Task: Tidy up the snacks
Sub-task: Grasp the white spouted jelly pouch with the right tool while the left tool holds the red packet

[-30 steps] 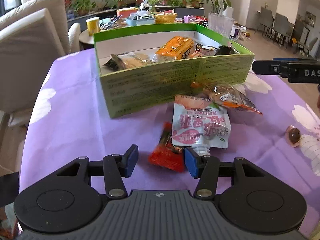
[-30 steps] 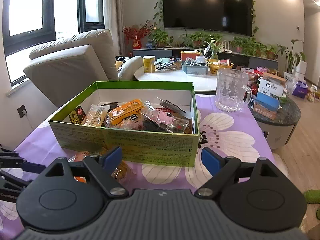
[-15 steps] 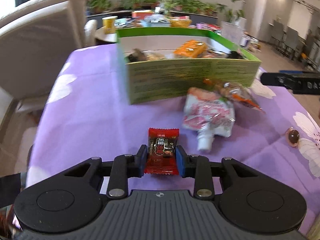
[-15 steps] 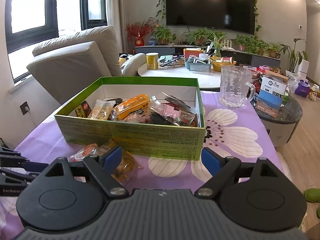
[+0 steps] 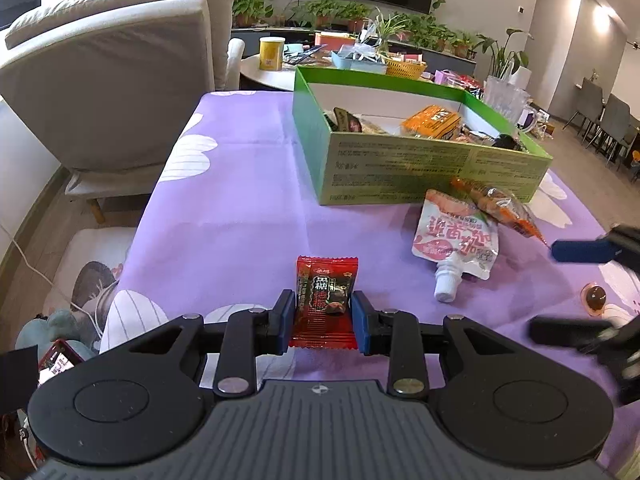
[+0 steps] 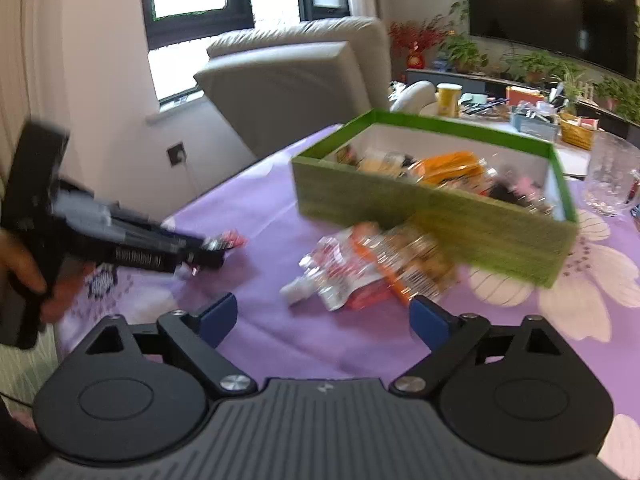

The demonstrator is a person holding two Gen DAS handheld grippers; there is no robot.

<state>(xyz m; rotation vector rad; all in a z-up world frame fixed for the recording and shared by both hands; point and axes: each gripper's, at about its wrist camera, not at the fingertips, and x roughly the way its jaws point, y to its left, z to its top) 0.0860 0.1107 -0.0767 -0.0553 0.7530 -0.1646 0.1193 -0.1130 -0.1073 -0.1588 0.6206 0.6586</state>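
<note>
My left gripper (image 5: 322, 318) is shut on a small red snack packet (image 5: 326, 300) and holds it above the purple tablecloth, left of the loose snacks; it also shows in the right wrist view (image 6: 218, 249). The green snack box (image 5: 420, 168) holds several packets. A white and pink pouch (image 5: 456, 240) and an orange clear packet (image 5: 500, 206) lie in front of the box. My right gripper (image 6: 324, 320) is open and empty, just short of the pouch (image 6: 332, 280) and the orange packet (image 6: 412, 268).
A small round brown sweet (image 5: 595, 298) lies at the right on the tablecloth (image 5: 240, 200). A glass mug (image 6: 612, 176) stands right of the box. A beige sofa (image 5: 112, 80) is to the left, past the table edge.
My left gripper closed on the red packet and carried it back and left, away from the pouch. My right gripper swung left and down toward the loose snacks in front of the box.
</note>
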